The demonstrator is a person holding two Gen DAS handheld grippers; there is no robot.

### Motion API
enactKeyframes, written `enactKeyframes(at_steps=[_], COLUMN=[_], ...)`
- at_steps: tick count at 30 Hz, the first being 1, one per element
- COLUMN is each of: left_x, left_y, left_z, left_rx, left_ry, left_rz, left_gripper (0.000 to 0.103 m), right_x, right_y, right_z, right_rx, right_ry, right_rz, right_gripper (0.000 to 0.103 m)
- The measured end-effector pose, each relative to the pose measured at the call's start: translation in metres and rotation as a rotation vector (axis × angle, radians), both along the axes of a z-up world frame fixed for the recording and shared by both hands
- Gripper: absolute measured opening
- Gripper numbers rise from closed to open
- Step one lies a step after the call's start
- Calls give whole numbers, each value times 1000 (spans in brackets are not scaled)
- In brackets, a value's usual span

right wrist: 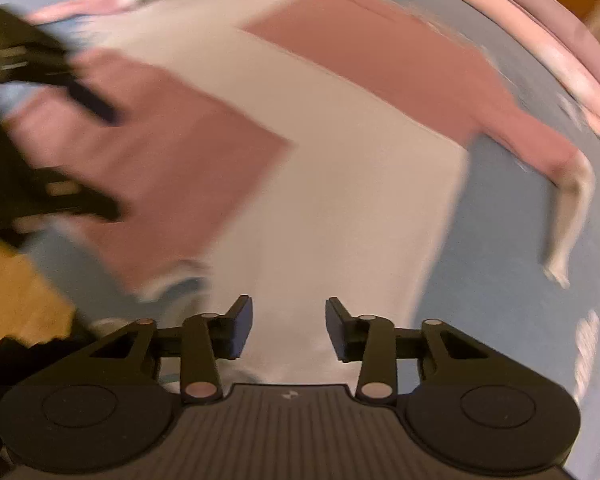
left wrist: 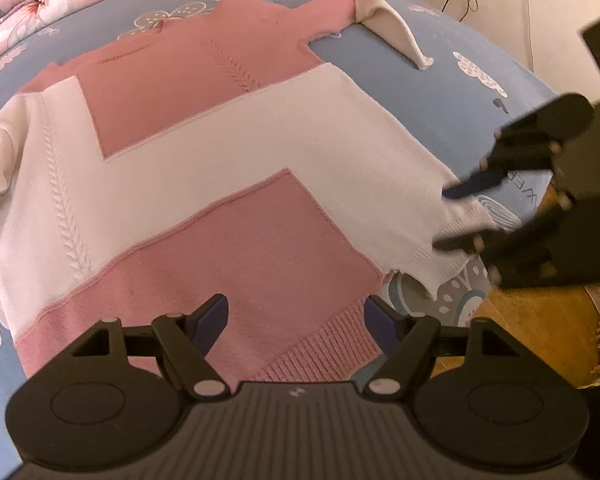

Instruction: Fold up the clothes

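Sweater: pink-and-white sweater (left wrist: pixel 204 168) spread flat on the blue bedsheet (left wrist: pixel 432 92), hem at 6 o'clock.
Left gripper (left wrist: pixel 296 320): jaws spread above the pink hem, nothing between.
Right gripper (right wrist: pixel 289 326): jaws part open over the white hem corner; grip cannot be told.
Edges: bed edge at 4 o'clock, wooden floor (left wrist: pixel 532 332) beyond.
Open room: bare sheet at 2 o'clock, right sleeve (left wrist: pixel 392 28) there.
Around: floral quilt (left wrist: pixel 40 4) at 11 o'clock.

Warm, even indoor light, soft shadows — left view sharp, right view smeared, perhaps by motion; fisheye-bent edges.
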State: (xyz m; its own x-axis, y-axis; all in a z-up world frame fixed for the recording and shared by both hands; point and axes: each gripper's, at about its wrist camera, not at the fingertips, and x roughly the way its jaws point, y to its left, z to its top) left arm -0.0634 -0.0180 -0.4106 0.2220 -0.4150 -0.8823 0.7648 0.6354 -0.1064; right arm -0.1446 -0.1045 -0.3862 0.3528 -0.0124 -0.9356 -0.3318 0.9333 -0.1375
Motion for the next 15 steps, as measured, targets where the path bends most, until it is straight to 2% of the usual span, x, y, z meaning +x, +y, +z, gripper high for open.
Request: enactKeyframes(at_steps=[1,3,5,6,7,8,11,15], left_x=[0,0,0,0,-1,-2,-5,-13], left_y=[0,1,1,2,2,3,3,-8], left_z=[-1,-3,-4,-4,-3,-3,0,2], left_rx=[-3,-5,-6,-5,-5,-6,-20,-35], left_ry=[2,4,8,6,3,1,6,5], left_rz=[2,9,16,17,16,14,3,-50], left_gripper=[75,75,75,75,75,75,75,75], right_x=[-3,-11,-13,-14,-14,-14,-10,-4], right_y=[9,24,36,38,40,39,28,13], right_z=[-2,-9,-20,-25,-28,-28,-14,-1], right_rx=[7,12,-40,-78,-116,-154,-132,-159], right_ry=[16,48,64,63,55,36,23,-2], right_rz=[37,101,111,107,112,119,74,70], right_gripper=[34,30,30,26,11,3,2,3])
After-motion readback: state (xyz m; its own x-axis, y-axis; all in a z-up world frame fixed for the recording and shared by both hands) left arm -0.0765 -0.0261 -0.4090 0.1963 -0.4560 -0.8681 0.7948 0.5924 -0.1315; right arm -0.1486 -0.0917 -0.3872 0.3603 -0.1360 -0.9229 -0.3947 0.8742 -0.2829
